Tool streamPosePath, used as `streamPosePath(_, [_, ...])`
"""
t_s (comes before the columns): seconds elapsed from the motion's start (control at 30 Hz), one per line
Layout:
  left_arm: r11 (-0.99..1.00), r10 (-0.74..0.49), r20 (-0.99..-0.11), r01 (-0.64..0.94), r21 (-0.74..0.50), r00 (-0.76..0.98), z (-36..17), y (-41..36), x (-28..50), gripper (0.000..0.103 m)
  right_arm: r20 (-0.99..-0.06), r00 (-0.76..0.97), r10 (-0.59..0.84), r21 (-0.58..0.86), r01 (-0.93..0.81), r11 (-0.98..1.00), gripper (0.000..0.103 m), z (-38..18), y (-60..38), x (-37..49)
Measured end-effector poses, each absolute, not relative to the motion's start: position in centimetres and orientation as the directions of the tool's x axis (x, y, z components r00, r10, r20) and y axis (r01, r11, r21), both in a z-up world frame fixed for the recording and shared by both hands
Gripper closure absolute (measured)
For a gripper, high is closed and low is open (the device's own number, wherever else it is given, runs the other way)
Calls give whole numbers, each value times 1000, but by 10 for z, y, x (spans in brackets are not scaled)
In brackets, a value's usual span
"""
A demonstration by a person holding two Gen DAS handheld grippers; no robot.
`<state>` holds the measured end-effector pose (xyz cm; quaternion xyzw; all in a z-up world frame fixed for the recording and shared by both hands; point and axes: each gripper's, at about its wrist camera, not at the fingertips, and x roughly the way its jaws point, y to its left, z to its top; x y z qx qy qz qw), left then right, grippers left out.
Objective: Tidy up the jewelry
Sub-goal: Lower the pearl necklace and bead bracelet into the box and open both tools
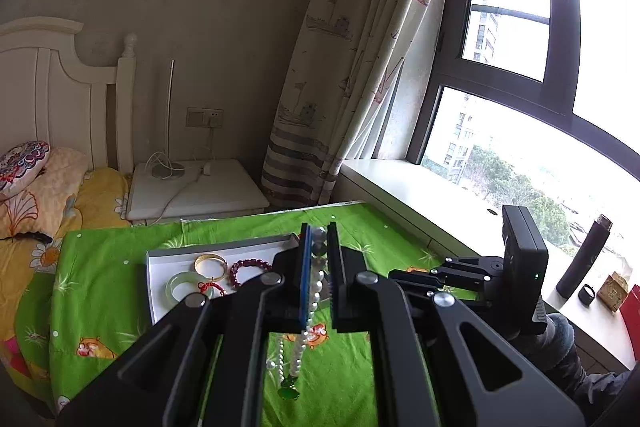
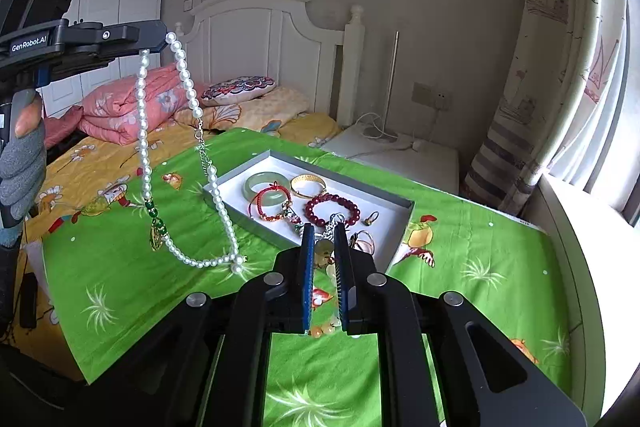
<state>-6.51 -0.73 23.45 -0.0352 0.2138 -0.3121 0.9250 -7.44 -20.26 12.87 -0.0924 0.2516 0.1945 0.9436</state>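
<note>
Left tool clenched on a pearl necklace, strand pinched between the pads and hanging below. From the right wrist view: necklace dangling in a long loop from the left tool, green pendant at one low end, lowest pearls close over the green sheet; touching or not, cannot tell. "GenRobot.AI" printed in white on the left tool's black body. Gloved hand gripping its handle.

Right tool clenched on a pale beaded piece, beads showing between the pads and trailing below; kind of piece unclear.

On the sheet, an open grey box with white lining, holding a jade bangle, gold bangle, red cord bracelet, dark red bead bracelet and small rings. No lettering readable on the box.
</note>
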Motion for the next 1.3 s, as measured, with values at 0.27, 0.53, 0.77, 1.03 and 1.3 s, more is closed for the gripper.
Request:
streamPosePath(0.27, [845,-529,-424,502,-185,735,237,-20,7,96,-535,796,283,-80,-382,921,91,128,-196,-17])
streamPosePath(0.53, [879,-475,-450,427,-212,756,231,-39,84,96,-579,775,252,-35,-332,942,91,116,-188,52])
streamPosePath(0.77, [917,-399,-520,347,-198,755,190,-38,126,96,-599,767,229,3,-285,959,91,94,-184,96])
streamPosePath(1.03, [965,-259,-664,157,-211,702,95,33,165,96,-709,682,179,-24,-278,960,91,39,-182,113])
streamPosePath(1.3, [971,-213,-719,60,-232,662,51,76,168,96,-739,642,204,20,-281,960,91,22,-188,108])
